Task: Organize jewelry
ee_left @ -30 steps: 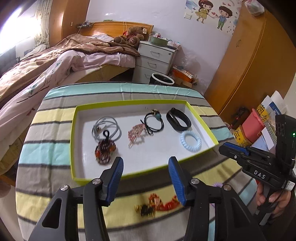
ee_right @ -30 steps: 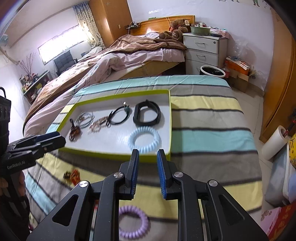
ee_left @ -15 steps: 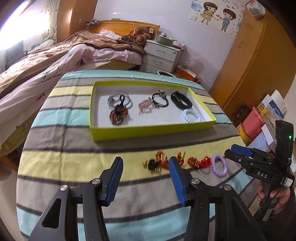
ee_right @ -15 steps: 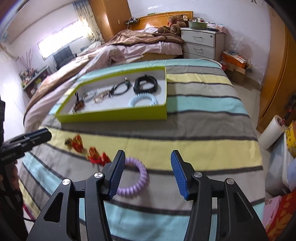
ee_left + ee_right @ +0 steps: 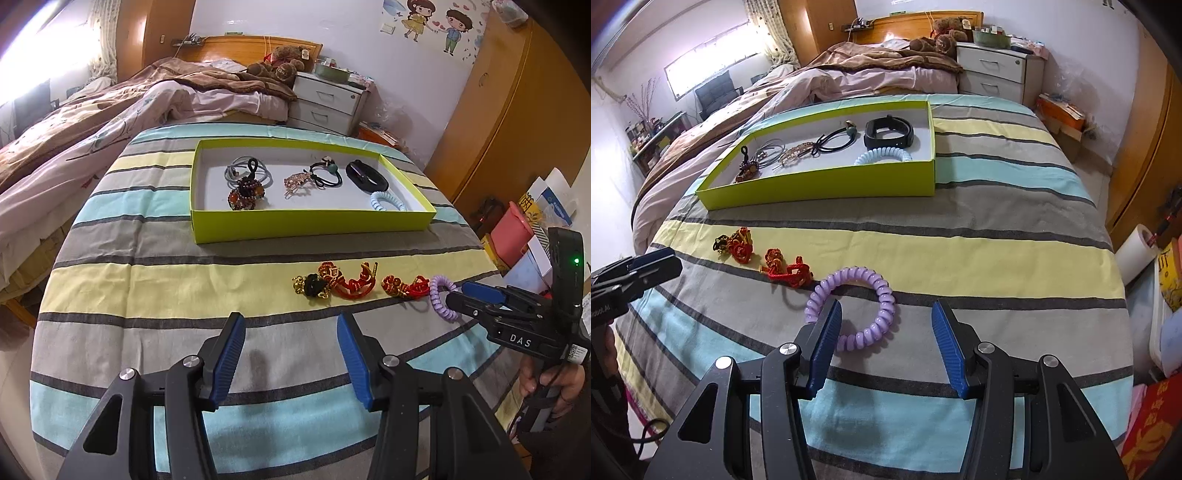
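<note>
A lime-green tray (image 5: 314, 221) (image 5: 820, 184) on the striped table holds several pieces: a black band (image 5: 888, 131), a pale blue coil tie (image 5: 882, 155), a black hair tie, a beaded piece and grey rings. On the cloth in front lie a black-and-gold knot (image 5: 312, 286), two red knot ornaments (image 5: 351, 282) (image 5: 788, 271) and a purple coil tie (image 5: 853, 308) (image 5: 439, 295). My right gripper (image 5: 886, 339) is open, low over the purple coil tie, its left finger at the ring's near edge. My left gripper (image 5: 291, 354) is open and empty, short of the ornaments.
The table carries a striped cloth (image 5: 166, 288). A bed (image 5: 92, 122) lies to the left, white drawers (image 5: 325, 107) behind, a wooden wardrobe (image 5: 517, 110) to the right. Boxes and a paper roll (image 5: 1137, 247) stand on the floor right of the table.
Both grippers pulled back from the tray toward the near side of the table. The right gripper opened from nearly shut and came down over the purple coil tie.
</note>
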